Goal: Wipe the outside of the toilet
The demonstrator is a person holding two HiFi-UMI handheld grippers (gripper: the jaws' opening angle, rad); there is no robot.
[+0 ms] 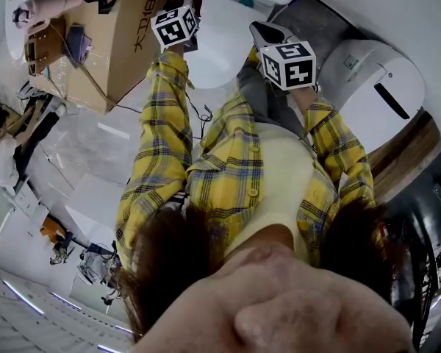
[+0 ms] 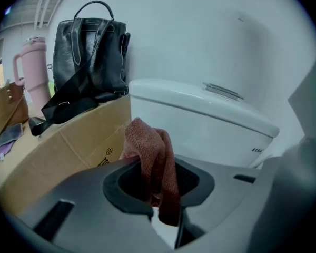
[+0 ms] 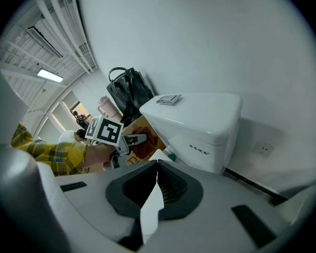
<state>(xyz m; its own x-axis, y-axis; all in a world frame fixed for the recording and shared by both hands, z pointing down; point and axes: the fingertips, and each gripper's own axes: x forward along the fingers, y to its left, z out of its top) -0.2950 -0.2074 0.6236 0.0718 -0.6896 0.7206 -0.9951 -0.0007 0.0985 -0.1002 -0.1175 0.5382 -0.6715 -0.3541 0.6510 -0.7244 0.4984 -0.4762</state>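
Two grippers up, both aimed toward the toilet (image 3: 200, 121), which stands against the white wall (image 3: 216, 30).

L gripper (image 2: 166, 194): jaws clamped on a reddish-brown cloth (image 2: 152, 152). Cloth bunches above the pads & a tail hangs down between them. In the L gripper view it sits centre frame, in front of the toilet's lower left side, just right of a cardboard box (image 2: 58, 146). Can't tell whether cloth touches the porcelain. The R gripper view shows the L gripper w/ its marker cube at mid left, left of the tank (image 3: 205, 109) & apart from it.

R gripper (image 3: 157, 178): jaws closed tip to tip, nothing between them. It points at the tank from the front right and isn't touching it.

Tank fills centre of the R gripper view and has a flush button (image 3: 169, 99) on its lid. A wall socket (image 3: 262, 149) sits lower right of the tank.

Head view: both marker cubes are near the top w/ yellow plaid sleeves (image 1: 162, 131) below them. White toilet parts show top centre, the box at upper left.

On the box, upper left of the L gripper view: a black leather bag (image 2: 89, 51) & a pink tumbler (image 2: 34, 67) left of it. A brown bag (image 2: 5, 109) is at the left edge.
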